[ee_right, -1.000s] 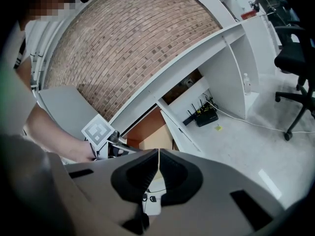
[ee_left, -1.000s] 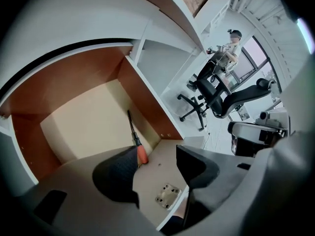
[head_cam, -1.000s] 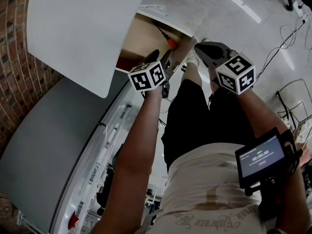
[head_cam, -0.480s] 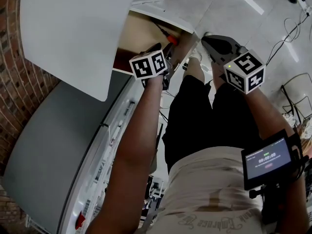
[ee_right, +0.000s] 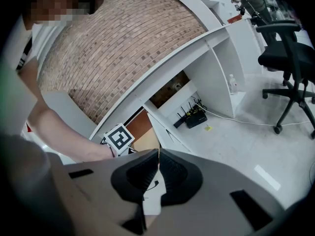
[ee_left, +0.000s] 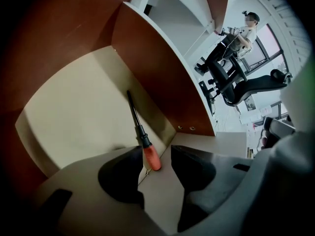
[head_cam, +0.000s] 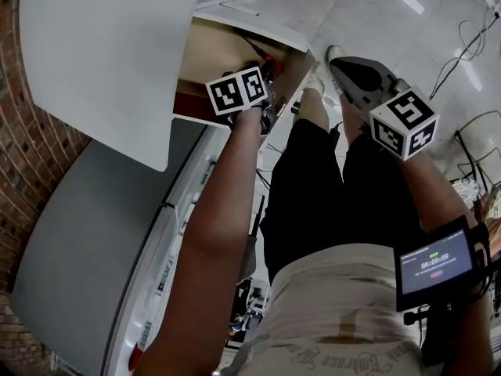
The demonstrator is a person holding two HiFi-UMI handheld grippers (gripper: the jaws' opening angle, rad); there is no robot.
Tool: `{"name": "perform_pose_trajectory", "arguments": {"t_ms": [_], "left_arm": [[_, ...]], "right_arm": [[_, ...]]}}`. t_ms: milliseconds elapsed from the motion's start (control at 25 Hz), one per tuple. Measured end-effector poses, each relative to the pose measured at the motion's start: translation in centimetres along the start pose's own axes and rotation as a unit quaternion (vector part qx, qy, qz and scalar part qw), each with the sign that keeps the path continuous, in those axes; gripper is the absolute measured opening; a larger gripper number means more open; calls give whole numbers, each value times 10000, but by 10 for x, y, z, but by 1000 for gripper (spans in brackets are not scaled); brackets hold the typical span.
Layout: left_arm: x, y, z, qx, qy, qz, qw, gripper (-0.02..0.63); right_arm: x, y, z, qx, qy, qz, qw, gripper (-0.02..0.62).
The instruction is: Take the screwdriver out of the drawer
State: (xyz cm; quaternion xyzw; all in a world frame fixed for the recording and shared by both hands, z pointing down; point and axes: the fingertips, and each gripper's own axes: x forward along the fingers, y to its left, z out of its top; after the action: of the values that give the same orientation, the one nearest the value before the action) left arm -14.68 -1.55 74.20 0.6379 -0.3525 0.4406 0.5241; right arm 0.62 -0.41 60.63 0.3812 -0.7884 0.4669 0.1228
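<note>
Orange screwdriver (ee_left: 149,155) inside closing left hand-held gripper (ee_left: 156,154), lowered into drawer (ee_left: 74,107) | right hand-held gripper (ee_right: 158,154) closed

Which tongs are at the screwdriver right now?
The left tongs: closing jaws flank the orange-handled screwdriver in the drawer. The right tongs hang shut outside.

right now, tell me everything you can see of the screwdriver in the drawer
The screwdriver has an orange-red handle, a black collar and a thin dark shaft. It lies flat on the pale floor of the drawer, along the brown side wall, shaft pointing deeper in. Its handle sits between the jaws of the left tool, which are closing; a gap shows on one side.
</note>
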Motion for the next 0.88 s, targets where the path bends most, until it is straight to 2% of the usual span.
{"name": "perform_pose_trajectory", "arguments": {"t_ms": [320,520,760,880], "left_arm": [[20,3,-5,73,166,330,9993,193],[27,14,0,-262,144,435,9986,193],[33,22,0,-528,316,523,9967,184],[34,26,2,-810,375,636,9940,146]], "right_arm": [[-3,-17,-3,164,-50,-56,9998,25],[-5,-23,-5,205,-71,-118,9997,25],[-8,-29,-9,294,-73,-197,9993,25],[-9,-34,-8,349,-85,-206,9991,25]]}}
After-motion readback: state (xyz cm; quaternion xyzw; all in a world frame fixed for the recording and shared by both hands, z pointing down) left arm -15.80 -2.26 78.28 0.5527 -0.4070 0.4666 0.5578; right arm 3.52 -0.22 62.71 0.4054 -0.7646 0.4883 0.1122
